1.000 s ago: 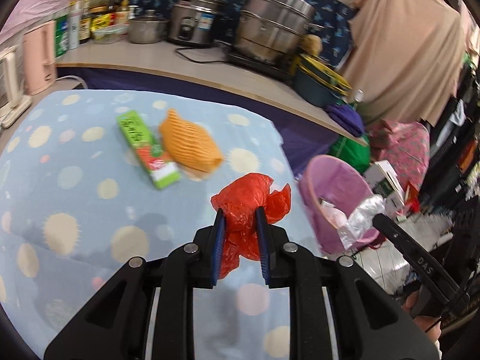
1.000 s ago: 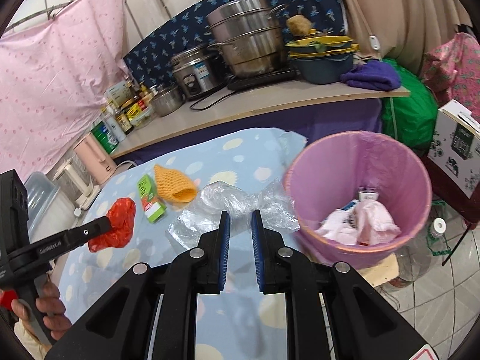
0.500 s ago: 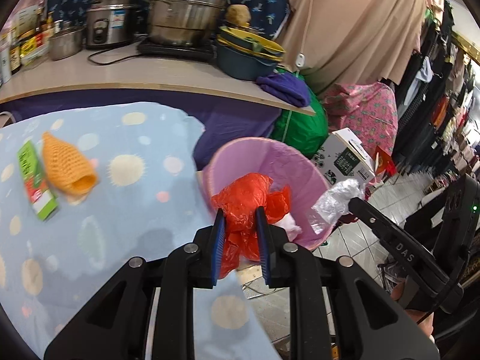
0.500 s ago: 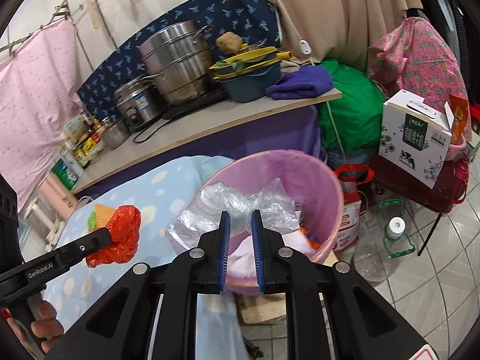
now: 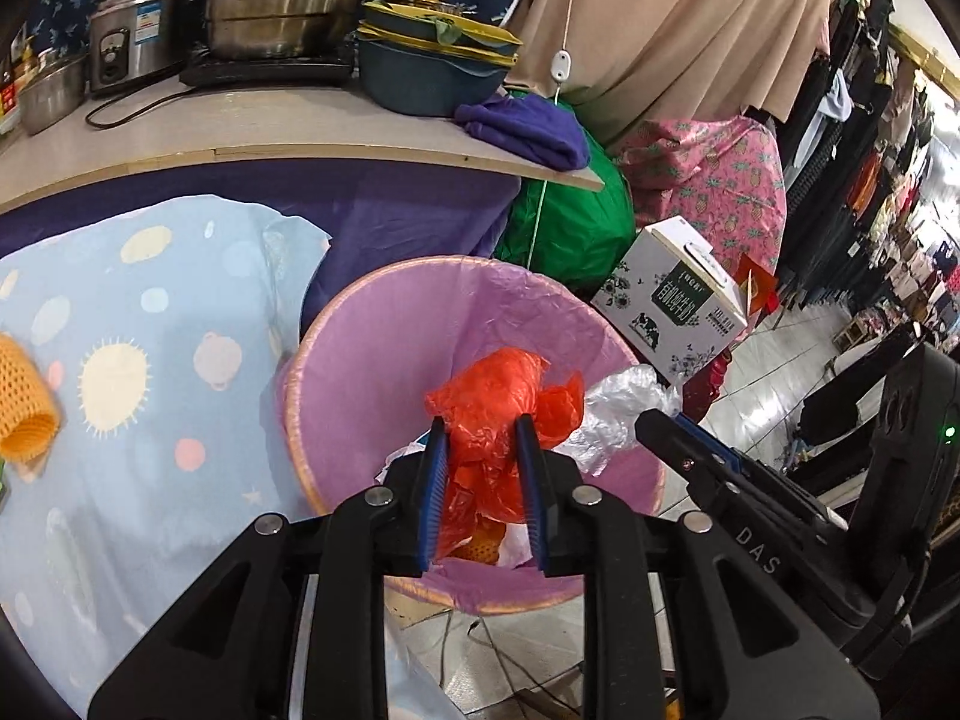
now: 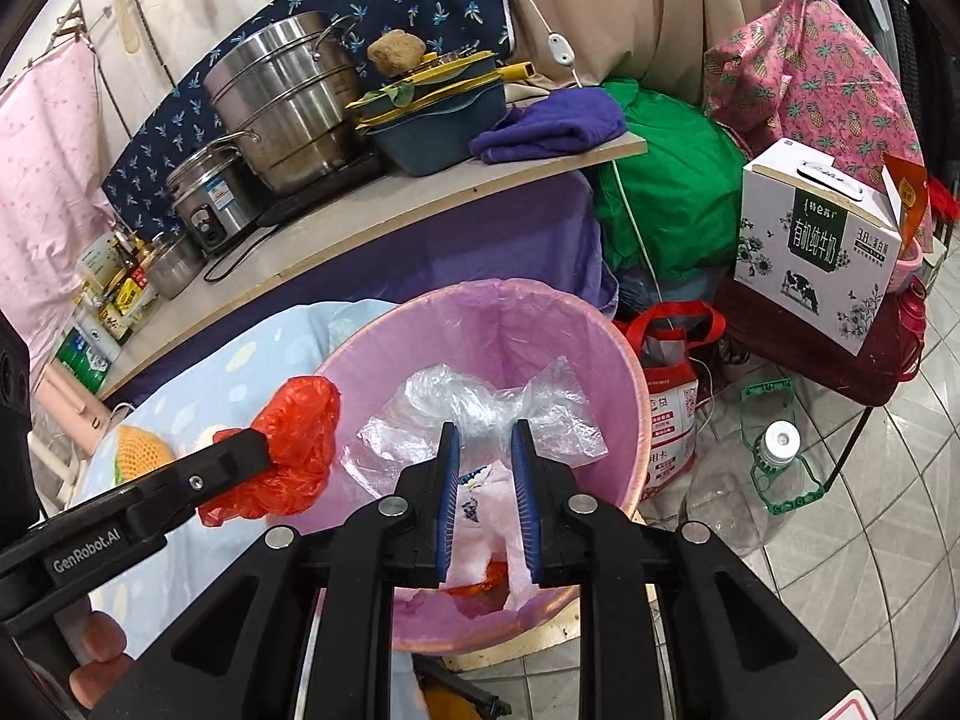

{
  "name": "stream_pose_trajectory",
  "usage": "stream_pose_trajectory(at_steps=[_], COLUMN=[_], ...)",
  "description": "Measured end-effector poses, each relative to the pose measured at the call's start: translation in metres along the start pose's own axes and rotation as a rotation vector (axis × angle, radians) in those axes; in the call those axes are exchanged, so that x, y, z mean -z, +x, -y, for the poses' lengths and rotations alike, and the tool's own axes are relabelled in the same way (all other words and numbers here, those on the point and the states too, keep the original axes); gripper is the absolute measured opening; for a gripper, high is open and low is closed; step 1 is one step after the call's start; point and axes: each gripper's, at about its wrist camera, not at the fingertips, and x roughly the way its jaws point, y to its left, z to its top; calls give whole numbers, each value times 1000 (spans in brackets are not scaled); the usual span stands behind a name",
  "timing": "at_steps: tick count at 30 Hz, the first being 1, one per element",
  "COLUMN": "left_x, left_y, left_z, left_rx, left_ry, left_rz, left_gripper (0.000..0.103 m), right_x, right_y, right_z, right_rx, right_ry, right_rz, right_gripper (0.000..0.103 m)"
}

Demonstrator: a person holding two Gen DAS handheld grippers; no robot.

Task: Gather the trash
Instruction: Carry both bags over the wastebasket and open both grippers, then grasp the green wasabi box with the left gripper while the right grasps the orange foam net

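Note:
My left gripper (image 5: 480,420) holds a crumpled red plastic bag (image 5: 498,390) above the open pink lined bin (image 5: 372,360); its jaws are opening a little, the pads still pressing the bag. My right gripper (image 6: 483,426) hangs over the same bin (image 6: 540,330) with its jaws opening. A clear plastic bag (image 6: 480,396) sits loosely between the tips. White and orange trash lies in the bin's bottom. An orange foam net (image 5: 24,402) lies on the blue dotted tablecloth (image 5: 120,300) at the left.
A white milk carton box (image 6: 822,240) and a green bag (image 6: 660,192) stand behind the bin. A red shopping bag (image 6: 666,372) and a clear bottle (image 6: 774,456) are on the tiled floor. The counter (image 6: 420,204) carries steel pots.
Both grippers swung right from the table to over the bin, carrying their bags. The right jaws have spread apart. The green box has left the left wrist view.

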Motion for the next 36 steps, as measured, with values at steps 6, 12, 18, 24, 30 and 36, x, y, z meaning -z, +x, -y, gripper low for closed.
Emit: stream_pose_trajectory(at_steps=[6, 12, 18, 24, 30, 36], left_x=[-1, -2, -1, 8, 27, 53], left_y=[7, -2, -28, -65, -103, -141], left_z=[2, -4, -18, -55, -105, -167], left_rx=[-2, -9, -60, -143, -259, -366], left_ry=[17, -3, -21, -107, -177, -280], left_rz=[7, 27, 66, 97, 95, 92], left_gripper=[55, 63, 65, 74, 75, 79], right_x=[-3, -9, -10, -1, 13, 31], right_y=[8, 3, -13, -31, -42, -38], right_z=[2, -4, -21, -57, -103, -159], right_rx=[21, 20, -12, -62, -137, -209], right_ry=[10, 0, -21, -73, -119, -190], right_rz=[9, 30, 40, 45, 28, -11], right_gripper=[47, 48, 51, 55, 59, 60])
